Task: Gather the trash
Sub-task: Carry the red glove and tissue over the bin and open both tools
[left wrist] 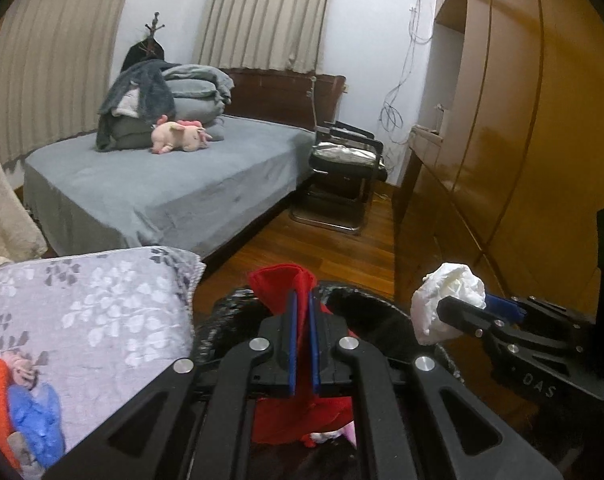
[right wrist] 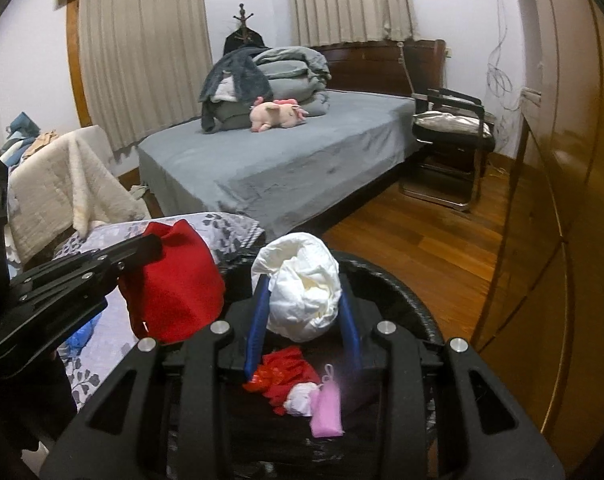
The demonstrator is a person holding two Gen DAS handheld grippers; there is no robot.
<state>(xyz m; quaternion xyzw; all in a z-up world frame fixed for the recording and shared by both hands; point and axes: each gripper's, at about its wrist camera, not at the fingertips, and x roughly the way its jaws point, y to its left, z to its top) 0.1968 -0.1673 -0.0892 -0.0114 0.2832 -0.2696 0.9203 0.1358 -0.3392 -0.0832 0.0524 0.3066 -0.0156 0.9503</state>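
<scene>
My left gripper (left wrist: 302,300) is shut on a red cloth-like piece of trash (left wrist: 282,284) and holds it above a black-lined trash bin (left wrist: 378,312). It shows from the side in the right wrist view (right wrist: 174,284). My right gripper (right wrist: 306,284) is shut on a crumpled white paper wad (right wrist: 306,292), also above the bin (right wrist: 402,284). The wad shows at the right of the left wrist view (left wrist: 446,300). Inside the bin lie red scraps (right wrist: 282,376), a small white wad (right wrist: 300,398) and a pink wrapper (right wrist: 327,408).
A floral grey pillow (left wrist: 86,312) lies left of the bin. A grey bed (right wrist: 286,160) with folded blankets and a pink plush pig (right wrist: 278,114) stands ahead. A black chair (right wrist: 450,136) and a wooden wardrobe (right wrist: 562,200) are on the right, with wood floor between.
</scene>
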